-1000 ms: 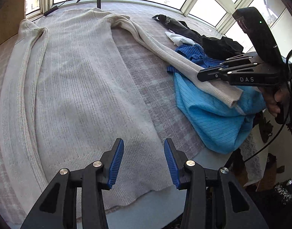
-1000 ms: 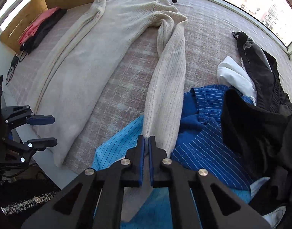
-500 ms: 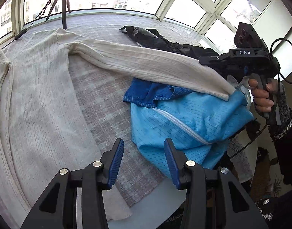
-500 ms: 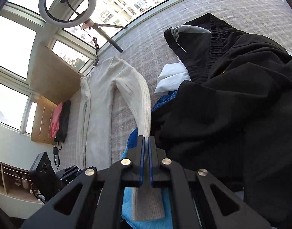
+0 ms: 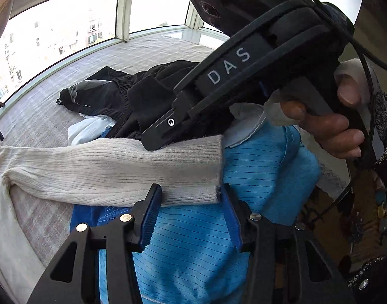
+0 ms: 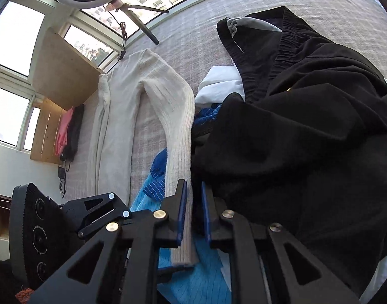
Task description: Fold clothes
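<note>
A cream ribbed sweater (image 6: 122, 106) lies flat on the grey checked table cover (image 6: 193, 33). Its sleeve (image 5: 112, 169) stretches out over a light-blue garment (image 5: 193, 253). In the left wrist view my left gripper (image 5: 192, 216) is open, with the sleeve cuff (image 5: 193, 177) lying just between its blue fingertips. My right gripper (image 6: 193, 210) has a narrow gap between its pads and the sleeve (image 6: 179, 136) runs through that gap. A hand (image 5: 327, 124) holds the right gripper (image 5: 155, 139), whose tip rests on the sleeve's top edge.
A heap of black clothes (image 6: 294, 126) lies beside the sleeve, with a white garment (image 6: 218, 83) and dark-blue striped cloth (image 6: 158, 164) under it. A ring-light tripod (image 6: 140, 22) stands at the far window. Pink and black clothes (image 6: 66, 131) hang on a wooden rack.
My left gripper swung right, from the sweater's body up to the sleeve cuff. My right gripper's pads, pressed on the sleeve before, now stand slightly apart.
</note>
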{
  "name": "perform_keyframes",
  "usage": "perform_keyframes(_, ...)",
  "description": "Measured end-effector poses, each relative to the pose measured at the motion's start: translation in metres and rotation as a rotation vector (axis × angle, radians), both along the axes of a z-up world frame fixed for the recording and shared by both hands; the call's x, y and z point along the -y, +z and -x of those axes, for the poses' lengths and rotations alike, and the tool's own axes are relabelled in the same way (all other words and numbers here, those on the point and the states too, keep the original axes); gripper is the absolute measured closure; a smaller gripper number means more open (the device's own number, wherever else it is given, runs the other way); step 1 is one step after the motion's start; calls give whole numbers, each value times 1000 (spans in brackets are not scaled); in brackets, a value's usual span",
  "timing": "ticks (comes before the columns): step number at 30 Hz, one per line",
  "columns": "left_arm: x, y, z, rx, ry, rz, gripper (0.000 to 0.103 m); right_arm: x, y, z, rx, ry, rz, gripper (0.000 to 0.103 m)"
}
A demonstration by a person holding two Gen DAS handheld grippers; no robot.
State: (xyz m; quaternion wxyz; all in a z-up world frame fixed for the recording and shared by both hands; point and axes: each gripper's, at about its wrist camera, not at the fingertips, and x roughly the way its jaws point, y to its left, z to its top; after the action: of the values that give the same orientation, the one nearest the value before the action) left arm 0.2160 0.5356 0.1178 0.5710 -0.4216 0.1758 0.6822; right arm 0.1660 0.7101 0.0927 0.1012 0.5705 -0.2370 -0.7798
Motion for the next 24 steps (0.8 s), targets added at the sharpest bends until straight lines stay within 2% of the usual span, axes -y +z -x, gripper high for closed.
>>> perform_keyframes(3, 12, -1, 6, 126, 17, -37, 82, 14, 3, 1, -32, 60, -76, 95)
perform_keyframes(5, 27, 2, 9, 158, 38, -48, 82, 22, 7, 2, -57, 89, -103, 99)
perform_keyframes(8, 59, 12, 14, 152, 99, -52, 69, 25, 22, 6, -113, 70, -77, 100)
perform_keyframes(12, 135, 21, 37, 111, 300, -53, 59, 32, 44, 16, -187, 34, 2, 100)
perform_keyframes(15, 198, 18, 53, 125, 475, -49, 59, 44, 42, 25, -184, 54, -54, 99)
perform_keyframes(16, 221, 17, 56, 147, 523, -57, 59, 47, 39, 29, -162, 70, -74, 97)
perform_keyframes(17, 240, 16, 58, 160, 565, -60, 59, 50, 34, 32, -123, 84, -110, 87)
perform_keyframes(18, 256, 15, 57, 163, 601, -59, 59, 51, 29, 35, -93, 86, -163, 71)
perform_keyframes(19, 270, 14, 56, 165, 631, -57, 59, 52, 24, 36, -69, 83, -221, 67)
perform_keyframes(21, 294, 13, 51, 168, 673, -59, 59, 52, 15, 38, -25, 83, -312, 67)
perform_keyframes(24, 319, 11, 42, 171, 706, -61, 59, 49, 1, 35, 23, 98, -329, 67)
